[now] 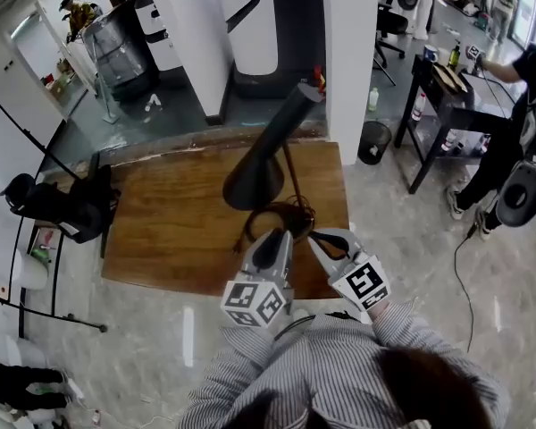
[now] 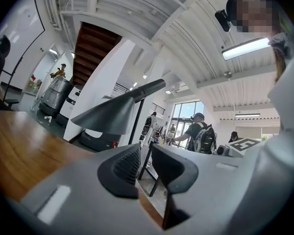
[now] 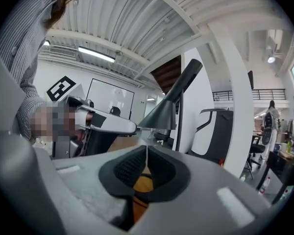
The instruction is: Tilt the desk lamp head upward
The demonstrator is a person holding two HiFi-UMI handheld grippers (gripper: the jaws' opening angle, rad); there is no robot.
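Observation:
A black desk lamp stands on the wooden table (image 1: 161,231). Its cone head (image 1: 255,181) points down and toward me, and its tube slants up and away from me. The round base (image 1: 283,218) sits near the table's front edge. Both grippers hover low at that edge, apart from the lamp. My left gripper (image 1: 275,241) is open with nothing between its jaws; the left gripper view shows the gap (image 2: 146,155) and the lamp head (image 2: 108,114) beyond. My right gripper (image 1: 324,239) is shut and empty, pads touching (image 3: 147,153), with the lamp head (image 3: 161,114) ahead.
A black office chair (image 1: 62,208) stands at the table's left end. A white pillar (image 1: 350,52) rises behind the table's right corner, with a black bin (image 1: 373,141) beside it. A person (image 1: 518,105) works at a black desk (image 1: 447,96) at the far right.

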